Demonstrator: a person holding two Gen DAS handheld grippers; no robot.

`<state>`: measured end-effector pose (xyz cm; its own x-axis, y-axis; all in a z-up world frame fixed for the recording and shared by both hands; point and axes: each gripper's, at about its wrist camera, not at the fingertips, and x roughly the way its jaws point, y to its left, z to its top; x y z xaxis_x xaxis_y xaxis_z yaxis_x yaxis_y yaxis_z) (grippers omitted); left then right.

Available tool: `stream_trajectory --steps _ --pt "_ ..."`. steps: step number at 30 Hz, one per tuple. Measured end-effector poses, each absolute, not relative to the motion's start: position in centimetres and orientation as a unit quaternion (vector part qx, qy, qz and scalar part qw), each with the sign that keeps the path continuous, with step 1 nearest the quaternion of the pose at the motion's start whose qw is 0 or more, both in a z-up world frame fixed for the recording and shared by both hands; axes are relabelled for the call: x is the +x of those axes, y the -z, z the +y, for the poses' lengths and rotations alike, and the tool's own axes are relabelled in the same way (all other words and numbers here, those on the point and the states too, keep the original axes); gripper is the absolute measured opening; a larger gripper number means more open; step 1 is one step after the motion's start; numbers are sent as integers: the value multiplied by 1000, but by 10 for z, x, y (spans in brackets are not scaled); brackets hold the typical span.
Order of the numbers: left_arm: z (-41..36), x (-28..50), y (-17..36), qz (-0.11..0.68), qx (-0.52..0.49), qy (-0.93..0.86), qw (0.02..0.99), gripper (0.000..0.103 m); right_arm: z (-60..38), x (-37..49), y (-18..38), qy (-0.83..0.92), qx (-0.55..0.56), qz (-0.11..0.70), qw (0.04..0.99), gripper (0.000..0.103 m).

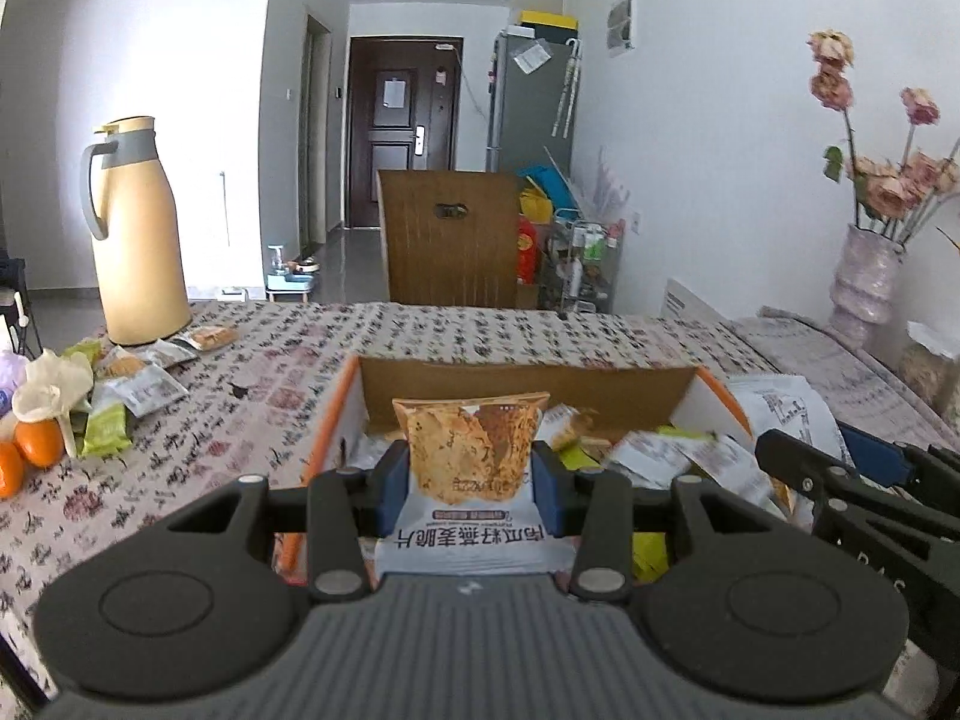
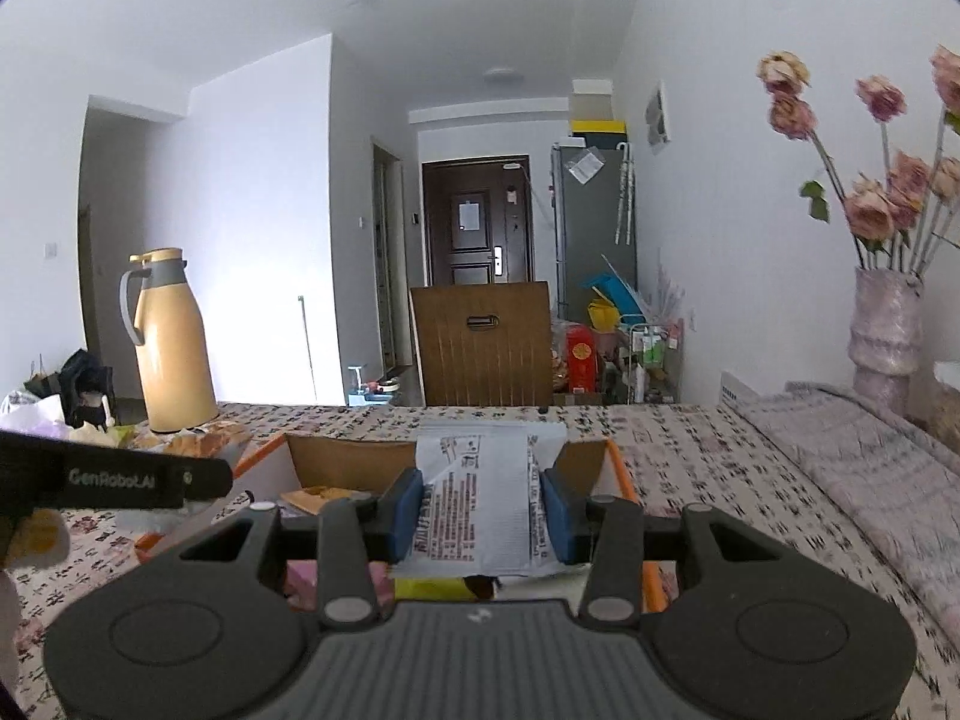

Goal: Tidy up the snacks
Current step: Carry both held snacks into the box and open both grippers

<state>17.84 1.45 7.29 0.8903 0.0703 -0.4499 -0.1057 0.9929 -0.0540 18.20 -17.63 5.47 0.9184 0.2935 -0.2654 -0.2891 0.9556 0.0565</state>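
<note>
I have both tongs clenched on snacks, the left tongs (image 1: 471, 474) on an oat crisp packet (image 1: 471, 450) and the right tongs (image 2: 478, 507) on a white sachet (image 2: 480, 498), each held above the cardboard box (image 1: 528, 387) for sorting.

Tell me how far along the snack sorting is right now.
Partly done. The cardboard box already holds a heap of packets. In hand: the left gripper is shut on an oat crisp packet, and the right gripper is shut on a white packet, both above the box. Left: loose packets lie on the tablecloth beside the yellow flask.
</note>
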Motion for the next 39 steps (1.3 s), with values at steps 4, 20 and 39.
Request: stream_trajectory --steps 4,20,39 --pt "20 194 -75 224 -37 -48 973 43 -162 201 -59 -150 2 137 979 42" --pt "40 233 -42 228 -56 -43 971 43 -152 250 -31 -154 19 169 973 42" --pt "44 221 -49 209 -67 -67 973 103 -173 254 -28 -93 54 176 978 103"
